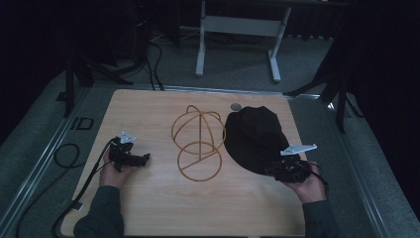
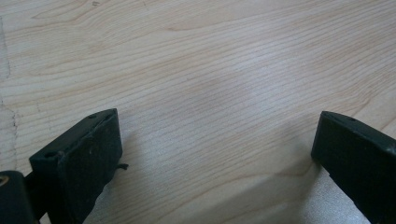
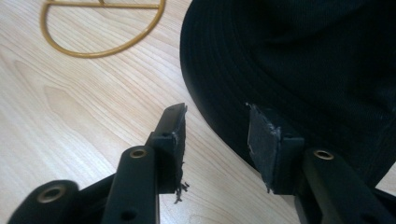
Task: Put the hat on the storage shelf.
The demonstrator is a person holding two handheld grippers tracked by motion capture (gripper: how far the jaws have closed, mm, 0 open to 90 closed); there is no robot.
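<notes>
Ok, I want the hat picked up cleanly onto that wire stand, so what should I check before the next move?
1. Right tongs open: ok, the jaws stand apart, straddling the brim edge.
2. Pads pressing on the black hat: not ok, both fingertips look clear of the brim.
3. Wire stand free of the hat: ok, a strip of bare wood lies between them.
4. Left tongs out of the way: ok, open over bare table.
5. Hat lying flat, brim down: ok.
6. Small round thing behind the hat touching it: cannot tell.
</notes>
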